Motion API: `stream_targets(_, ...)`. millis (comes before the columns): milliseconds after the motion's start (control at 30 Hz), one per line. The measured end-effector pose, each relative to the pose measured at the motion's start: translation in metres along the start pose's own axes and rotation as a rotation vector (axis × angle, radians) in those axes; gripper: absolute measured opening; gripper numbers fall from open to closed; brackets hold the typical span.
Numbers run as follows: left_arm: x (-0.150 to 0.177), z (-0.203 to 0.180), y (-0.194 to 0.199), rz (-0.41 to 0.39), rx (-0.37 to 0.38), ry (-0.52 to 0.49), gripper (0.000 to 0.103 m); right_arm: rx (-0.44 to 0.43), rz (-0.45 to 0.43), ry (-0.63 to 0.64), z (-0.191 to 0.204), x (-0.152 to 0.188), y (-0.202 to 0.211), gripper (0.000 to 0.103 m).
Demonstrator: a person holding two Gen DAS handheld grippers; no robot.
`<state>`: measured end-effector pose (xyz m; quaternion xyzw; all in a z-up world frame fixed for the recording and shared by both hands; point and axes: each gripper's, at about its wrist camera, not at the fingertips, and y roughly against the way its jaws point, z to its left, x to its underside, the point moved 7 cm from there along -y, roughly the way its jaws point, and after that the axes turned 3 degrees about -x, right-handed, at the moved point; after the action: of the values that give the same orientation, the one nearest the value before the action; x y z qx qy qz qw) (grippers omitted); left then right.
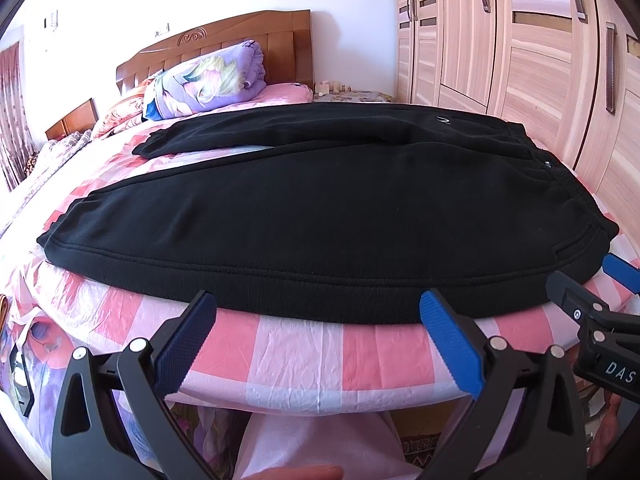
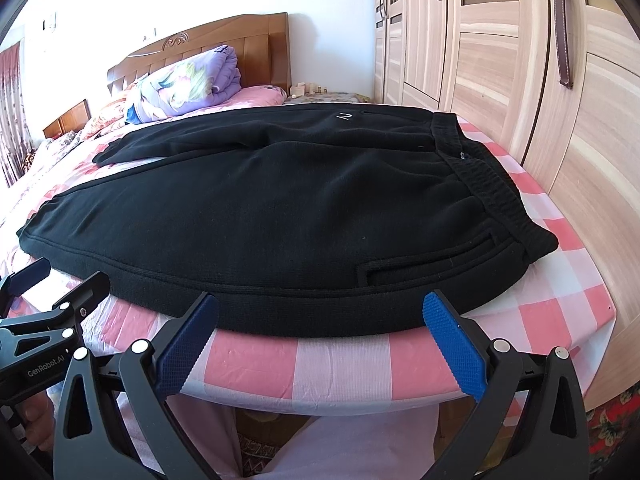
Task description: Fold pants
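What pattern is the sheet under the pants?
Pink and white checks on the bedsheet, clearest in the right wrist view beside the black pants.

Bed point(image 1: 304, 360) with pink and white squares.
On top: black pants point(image 1: 320, 208) laid flat, purple blanket point(image 1: 208, 80) rolled up by the wooden end.

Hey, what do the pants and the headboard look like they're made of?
Pants: thick, soft black knit, probably fleece or sweatshirt cotton; matte, slightly fuzzy surface, ribbed elastic waistband.
Headboard: reddish-brown wood or wood veneer with a semi-gloss finish; carved scroll and vertical panels show, though grain is too blurred to confirm solid wood.
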<state>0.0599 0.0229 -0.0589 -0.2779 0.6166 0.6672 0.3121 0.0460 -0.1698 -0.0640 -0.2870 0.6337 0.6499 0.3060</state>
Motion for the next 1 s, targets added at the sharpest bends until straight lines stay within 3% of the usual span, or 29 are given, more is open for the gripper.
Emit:
stream_targets(467, 0.000, 0.002, -0.001, 0.002, -0.001, 0.004, 0.102, -0.007, -0.003, -0.003, -0.001, 0.001, 0.000, 0.099)
stream_targets(667, -0.009, 0.003, 0.002, -0.034, 0.017, -0.023, 0.102, -0.021, -0.028, 0.031, -0.003, -0.010, 0.003, 0.099)
stream_targets(800, -0.040, 0.008, 0.000, -0.076, -0.021, -0.123, 0.102, -0.045, -0.065, 0.074, -0.011, -0.044, -0.002, 0.099)
stream_targets(900, -0.077, 0.015, -0.010, -0.111, -0.065, -0.164, 0.102, -0.038, -0.091, 0.120, -0.029, -0.099, -0.020, 0.099)
stream_targets(1000, -0.117, 0.016, -0.042, -0.031, 0.007, -0.187, 0.102, -0.030, -0.079, 0.118, -0.053, -0.152, -0.053, 0.099)
